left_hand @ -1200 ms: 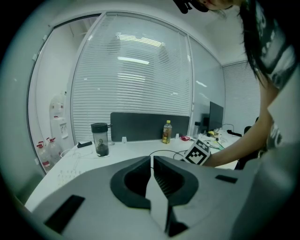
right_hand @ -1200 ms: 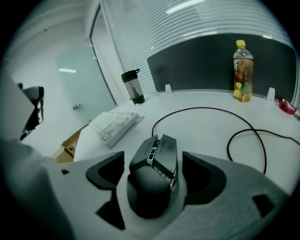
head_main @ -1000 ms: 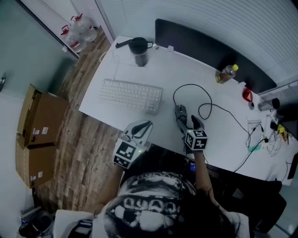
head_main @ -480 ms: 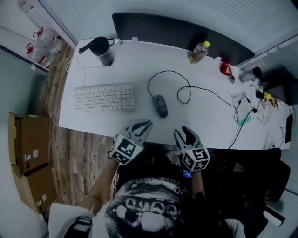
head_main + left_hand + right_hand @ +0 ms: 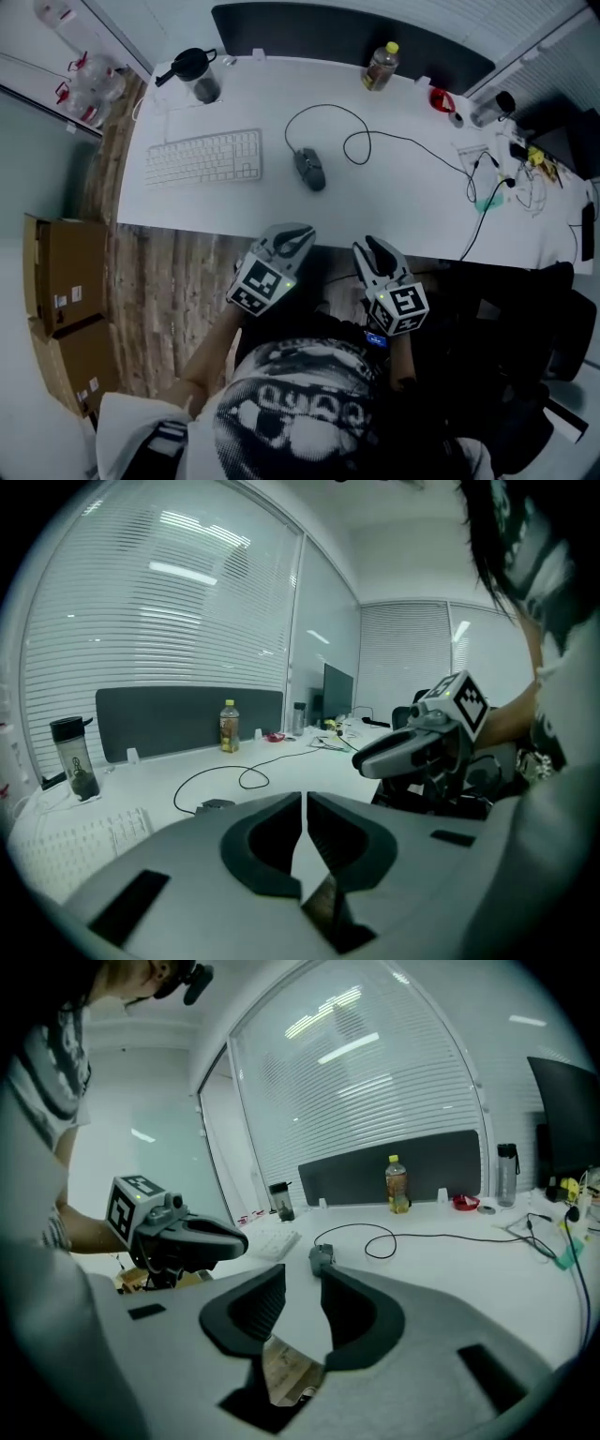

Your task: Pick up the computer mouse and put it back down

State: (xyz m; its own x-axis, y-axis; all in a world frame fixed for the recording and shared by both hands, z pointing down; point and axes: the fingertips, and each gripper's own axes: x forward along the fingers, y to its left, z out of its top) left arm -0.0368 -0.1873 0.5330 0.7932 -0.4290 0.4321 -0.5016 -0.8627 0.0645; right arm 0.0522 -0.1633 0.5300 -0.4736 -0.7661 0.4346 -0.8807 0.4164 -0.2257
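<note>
The dark wired computer mouse (image 5: 309,170) lies on the white desk (image 5: 394,206), right of the keyboard, with nothing touching it. Both grippers hang off the desk's near edge, close to the person. My left gripper (image 5: 302,231) is shut and empty; the left gripper view shows its jaws (image 5: 305,799) closed, with the mouse (image 5: 217,804) far ahead. My right gripper (image 5: 372,246) is open and empty; its jaws have just been closing with nothing between them. In the right gripper view (image 5: 303,1274) the mouse (image 5: 321,1258) shows beyond the gap, well clear of the pads.
A white keyboard (image 5: 204,157) lies left of the mouse, a dark tumbler (image 5: 202,80) behind it. The mouse cable (image 5: 375,141) loops to the right. A bottle (image 5: 379,66) stands by the dark divider (image 5: 347,33). Tangled cables (image 5: 511,159) crowd the right end. Cardboard boxes (image 5: 61,281) sit on the floor.
My right gripper has come back from the mouse, off the desk's near edge. The left gripper has also drawn back a little. The mouse stays on the desk.
</note>
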